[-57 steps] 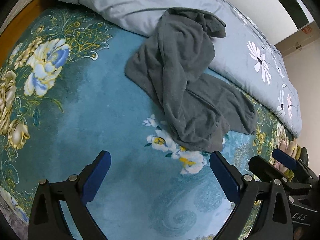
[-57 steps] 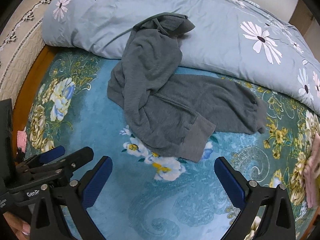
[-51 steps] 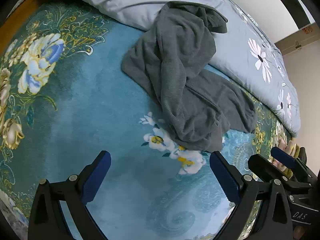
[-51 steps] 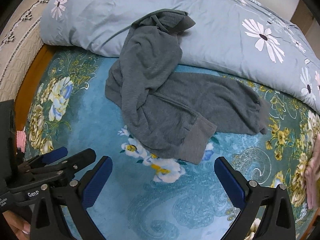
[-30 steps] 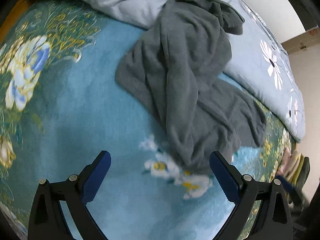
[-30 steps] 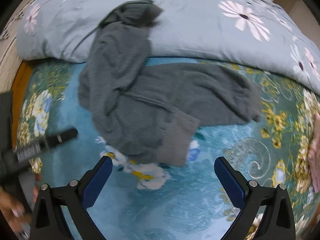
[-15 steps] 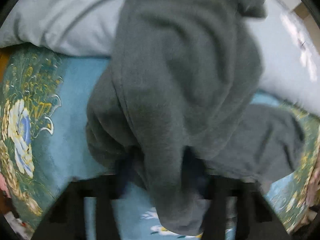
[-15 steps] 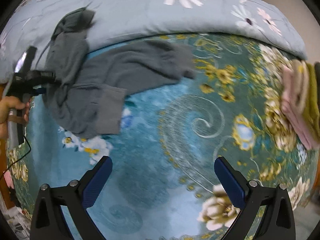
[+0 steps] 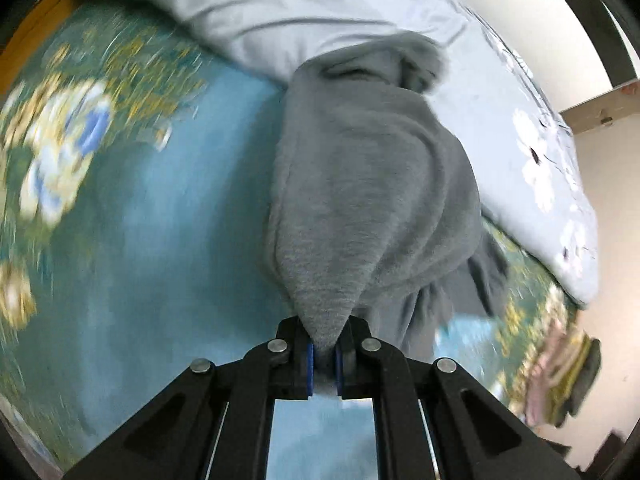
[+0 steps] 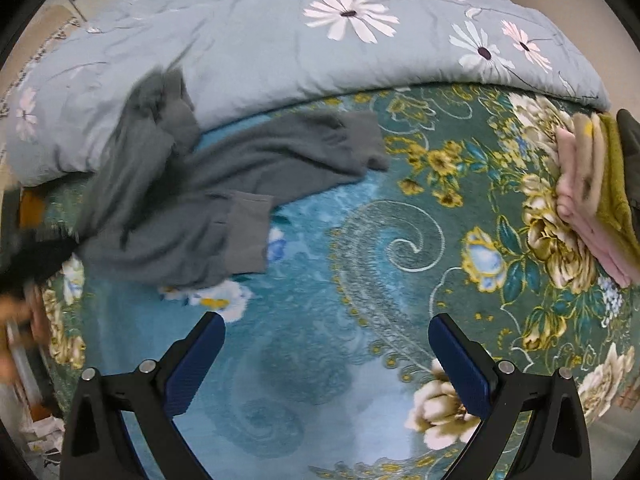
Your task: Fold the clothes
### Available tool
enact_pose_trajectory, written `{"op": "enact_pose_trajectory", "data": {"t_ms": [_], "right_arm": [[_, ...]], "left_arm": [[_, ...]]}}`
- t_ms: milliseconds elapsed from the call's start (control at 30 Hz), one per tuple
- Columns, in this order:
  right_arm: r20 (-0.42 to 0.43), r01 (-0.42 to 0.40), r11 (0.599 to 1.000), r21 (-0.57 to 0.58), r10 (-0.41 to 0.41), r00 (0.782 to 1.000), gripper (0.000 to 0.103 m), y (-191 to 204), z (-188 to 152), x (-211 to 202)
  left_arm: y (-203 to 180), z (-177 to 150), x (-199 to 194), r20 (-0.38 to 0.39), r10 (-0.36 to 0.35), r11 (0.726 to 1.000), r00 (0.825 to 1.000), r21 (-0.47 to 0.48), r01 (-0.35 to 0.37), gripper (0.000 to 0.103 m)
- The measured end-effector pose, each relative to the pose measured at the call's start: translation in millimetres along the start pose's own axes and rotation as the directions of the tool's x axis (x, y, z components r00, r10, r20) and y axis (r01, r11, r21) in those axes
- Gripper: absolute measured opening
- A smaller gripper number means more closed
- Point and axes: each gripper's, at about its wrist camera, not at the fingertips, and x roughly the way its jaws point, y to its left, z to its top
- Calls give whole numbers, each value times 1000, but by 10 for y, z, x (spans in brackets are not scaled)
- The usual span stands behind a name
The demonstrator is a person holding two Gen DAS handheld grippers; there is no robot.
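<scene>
A grey hooded sweatshirt [image 9: 372, 196] lies crumpled on a teal floral blanket [image 9: 160, 248], its hood end against a pale blue quilt. My left gripper [image 9: 323, 354] is shut on a pinch of its grey fabric and lifts that part off the blanket. In the right wrist view the sweatshirt [image 10: 208, 196] is at the left, one sleeve stretched to the right, and the left gripper shows as a dark blur at the far left [image 10: 36, 256]. My right gripper [image 10: 326, 364] is open and empty above bare blanket [image 10: 360, 280], to the right of the sweatshirt.
The pale blue quilt with daisies [image 10: 320, 48] runs along the far side of the bed. A stack of folded pink, cream and olive clothes [image 10: 592, 196] sits at the right edge, also seen in the left wrist view [image 9: 560, 372].
My left gripper has moved onto the sweatshirt, shut on its fabric and pulled it up. My right gripper has swung right, away from the sweatshirt, still open.
</scene>
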Motion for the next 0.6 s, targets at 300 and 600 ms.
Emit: {"op": "enact_pose_trajectory", "data": {"t_ms": [300, 600], "right_arm": [[51, -36, 999, 38, 34, 998, 103, -188, -387, -399], [26, -58, 973, 222, 54, 998, 103, -944, -894, -469]], "left_arm": [[-243, -1600, 10, -167, -48, 977, 985, 196, 80, 7], [-774, -2081, 303, -310, -125, 971, 942, 156, 180, 8]]}}
